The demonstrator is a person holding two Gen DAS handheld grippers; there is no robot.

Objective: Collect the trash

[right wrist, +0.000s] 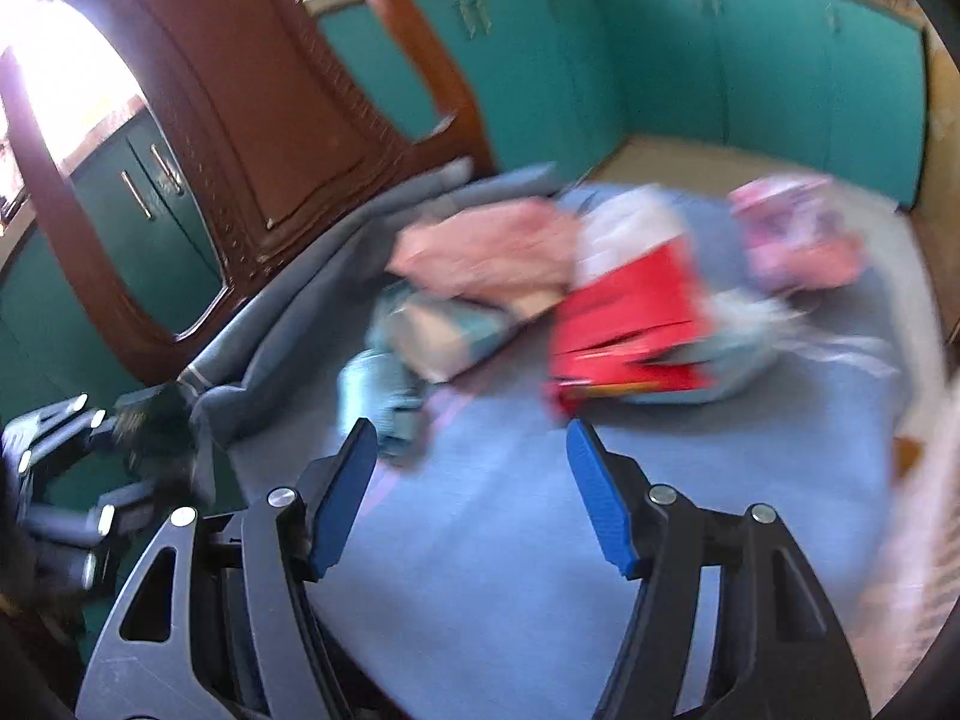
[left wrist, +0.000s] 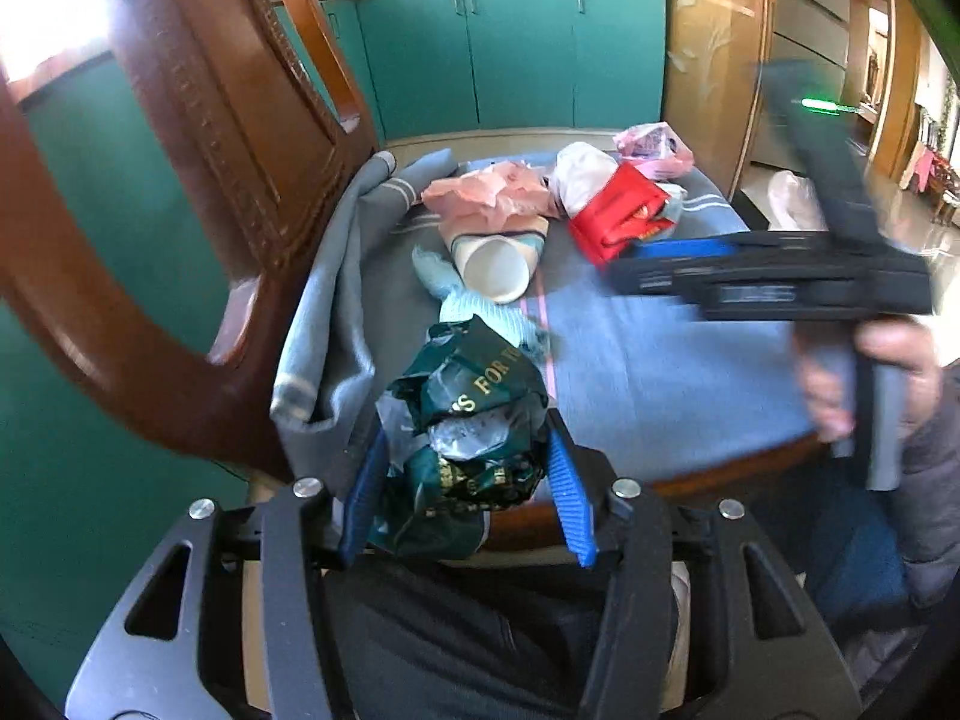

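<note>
gripping one crumpled green wrapper (left wrist: 465, 420), the left gripper (left wrist: 465, 480) has begun; right gripper (right wrist: 471, 495) spread empty; paper cup (left wrist: 495, 267), red carton (left wrist: 618, 213), pink bags (left wrist: 489, 195) remain.

Both wrist cams look down, close; share red box (left wrist: 618, 213) area.
</note>
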